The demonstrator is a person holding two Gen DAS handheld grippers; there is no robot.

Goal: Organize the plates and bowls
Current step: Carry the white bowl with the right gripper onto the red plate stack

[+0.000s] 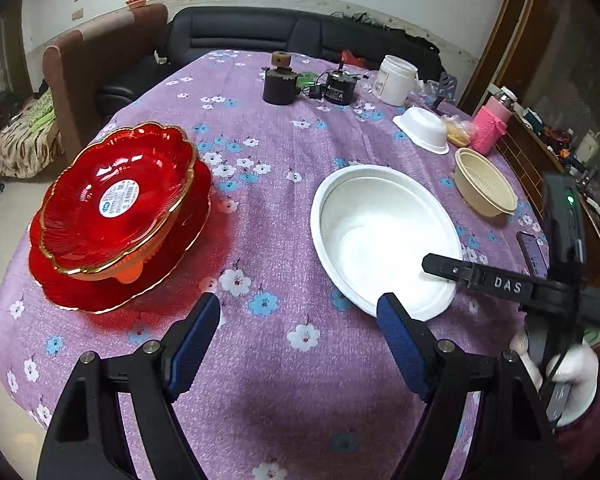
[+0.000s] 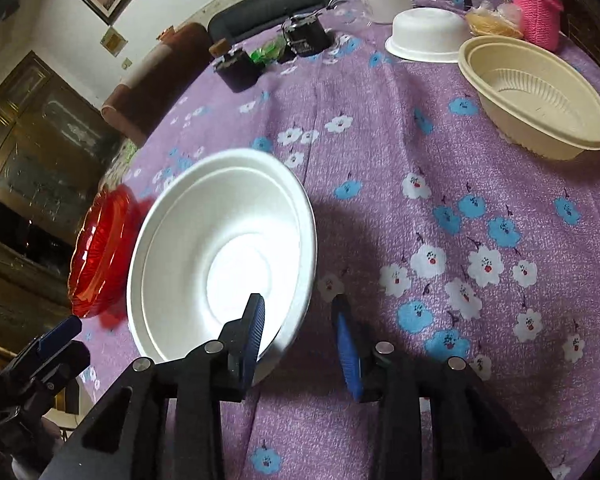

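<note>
Bowls and plates spread over purple flowered tablecloth [image 1: 284, 208]. Large white bowl [image 1: 380, 236] upright, nothing inside, near table centre. Beige ribbed bowl [image 1: 486, 184] upright, likewise unfilled. Small white bowl [image 1: 424, 130] overturned, near white jar [image 1: 396, 80]. Red scalloped plates [image 1: 116, 216] stacked, sticker in the top one. Left gripper [image 1: 300, 312] wide apart over bare cloth. Right gripper [image 2: 300, 316] partly apart, one finger inside the large white bowl's rim, pads not pressing.
</note>
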